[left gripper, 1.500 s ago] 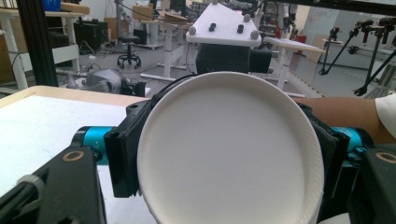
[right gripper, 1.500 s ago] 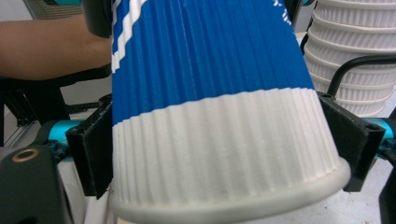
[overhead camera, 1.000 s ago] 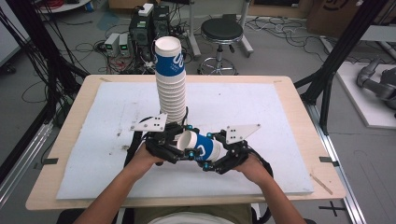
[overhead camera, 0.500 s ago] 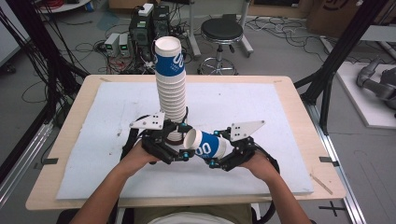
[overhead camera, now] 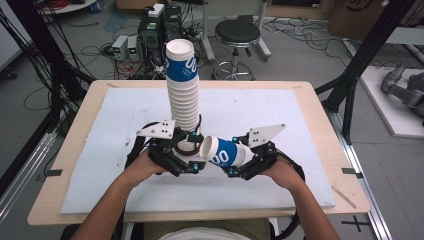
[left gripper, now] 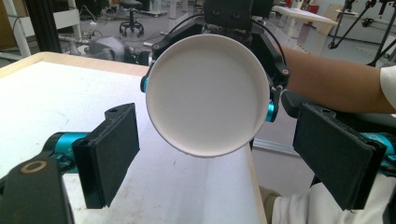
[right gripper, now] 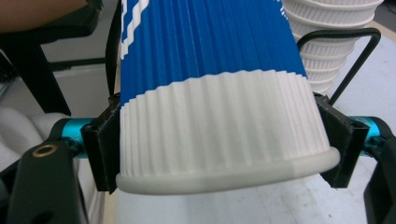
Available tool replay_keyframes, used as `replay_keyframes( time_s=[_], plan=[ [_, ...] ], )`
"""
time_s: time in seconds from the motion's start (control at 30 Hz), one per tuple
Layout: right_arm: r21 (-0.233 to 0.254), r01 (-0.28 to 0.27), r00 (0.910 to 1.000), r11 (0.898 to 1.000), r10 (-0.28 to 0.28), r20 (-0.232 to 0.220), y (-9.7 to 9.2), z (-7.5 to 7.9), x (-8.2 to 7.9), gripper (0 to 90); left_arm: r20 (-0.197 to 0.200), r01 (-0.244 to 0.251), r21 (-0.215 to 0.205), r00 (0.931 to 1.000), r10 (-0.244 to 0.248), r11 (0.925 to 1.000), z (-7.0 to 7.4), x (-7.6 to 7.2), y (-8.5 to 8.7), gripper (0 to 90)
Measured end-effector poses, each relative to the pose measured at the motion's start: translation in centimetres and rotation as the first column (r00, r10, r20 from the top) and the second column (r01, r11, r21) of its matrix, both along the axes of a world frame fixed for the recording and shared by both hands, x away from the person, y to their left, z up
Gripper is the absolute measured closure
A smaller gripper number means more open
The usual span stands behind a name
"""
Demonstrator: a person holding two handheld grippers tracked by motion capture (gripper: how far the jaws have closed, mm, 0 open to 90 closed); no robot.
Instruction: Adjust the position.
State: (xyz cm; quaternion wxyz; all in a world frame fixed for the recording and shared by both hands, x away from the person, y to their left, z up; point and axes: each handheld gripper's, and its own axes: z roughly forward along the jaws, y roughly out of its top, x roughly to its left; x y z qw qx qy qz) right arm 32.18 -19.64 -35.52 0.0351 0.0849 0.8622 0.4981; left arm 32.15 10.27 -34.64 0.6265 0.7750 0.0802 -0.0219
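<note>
The paper cup (overhead camera: 226, 153) is white near its rim with a blue ribbed band and white marks on it, and it lies almost level above the white mat (overhead camera: 300, 125), at about 6 o'clock from the middle of the table (overhead camera: 90, 107), its open mouth turned to 9 o'clock in the high view. The right gripper (overhead camera: 239, 167) holds this cup by its sides: in the right gripper view both black pads press against the ribbed white wall of the cup (right gripper: 219, 130), one at each side, so the claw is closed on the cup at a middle width. The left gripper (overhead camera: 192, 160) stands just beside the mouth of the cup, and its jaws are wide apart with nothing between the pads. The left gripper view shows the round white inside of the cup (left gripper: 208, 93) facing the camera, with the right gripper (left gripper: 233, 18) behind it. The tall stack of cups (overhead camera: 184, 100) rises upright at 12 o'clock from the two grippers, and its top cup is blue too. The right gripper view shows a black wire loop (right gripper: 359, 51) around the lower part of that stack (right gripper: 327, 28).
</note>
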Motion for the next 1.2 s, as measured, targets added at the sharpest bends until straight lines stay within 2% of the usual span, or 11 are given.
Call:
replay_keyframes(
  time_s=[0.23,0.47,0.57,0.6,0.73,0.77,0.9,0.93,1.0,1.17,1.2],
  plan=[
    [-0.093,-0.033,0.9994,0.995,0.034,0.011,0.7,1.1,0.4,19.2,0.016,-0.008,0.025,0.9998,0.008,0.9997,0.2,-0.1,0.2,14.4],
    [-0.208,-0.086,0.9957,0.974,0.091,0.017,2.2,1.6,0.5,19.2,0.028,0.0,0.06,0.9996,-0.002,0.9982,0.5,-0.3,0.0,14.4],
    [-0.231,-0.095,0.9947,0.968,0.101,0.014,2.5,1.8,0.4,19.2,0.034,0.008,0.074,0.9994,-0.011,0.9972,0.4,-0.3,-0.1,14.4],
    [-0.258,-0.105,0.9932,0.96,0.114,0.022,2.9,2.0,0.5,19.2,0.033,0.008,0.077,0.9994,-0.011,0.997,0.4,-0.3,-0.1,14.4],
    [-0.29,-0.115,0.9916,0.95,0.127,0.024,3.3,2.4,0.4,19.2,0.03,0.01,0.083,0.9995,-0.013,0.9965,0.3,-0.4,-0.3,14.4],
    [-0.316,-0.122,0.9896,0.941,0.14,0.035,3.6,2.8,0.4,19.2,0.031,0.011,0.086,0.9994,-0.013,0.9963,0.3,-0.4,-0.3,14.4],
    [-0.352,-0.131,0.9876,0.927,0.153,0.036,4.1,3.3,0.4,19.2,0.032,0.007,0.096,0.9994,-0.01,0.9954,0.3,-0.4,-0.3,14.4],
    [-0.367,-0.137,0.9864,0.92,0.161,0.034,4.4,3.6,0.5,19.2,0.042,0.009,0.107,0.999,-0.014,0.9942,0.2,-0.4,-0.4,14.4],
    [-0.37,-0.141,0.9856,0.918,0.165,0.034,4.5,3.6,0.5,19.2,0.045,0.014,0.126,0.9988,-0.019,0.992,0.1,-0.4,-0.5,14.4],
    [-0.41,-0.149,0.9835,0.9,0.178,0.033,5.1,3.6,0.4,19.2,0.05,0.025,0.164,0.9982,-0.034,0.9862,-0.1,-0.5,-0.8,14.5],
    [-0.428,-0.151,0.9826,0.891,0.183,0.033,5.3,3.6,0.3,19.2,0.048,0.027,0.164,0.9982,-0.035,0.9861,-0.1,-0.5,-0.9,14.5]
  ],
)
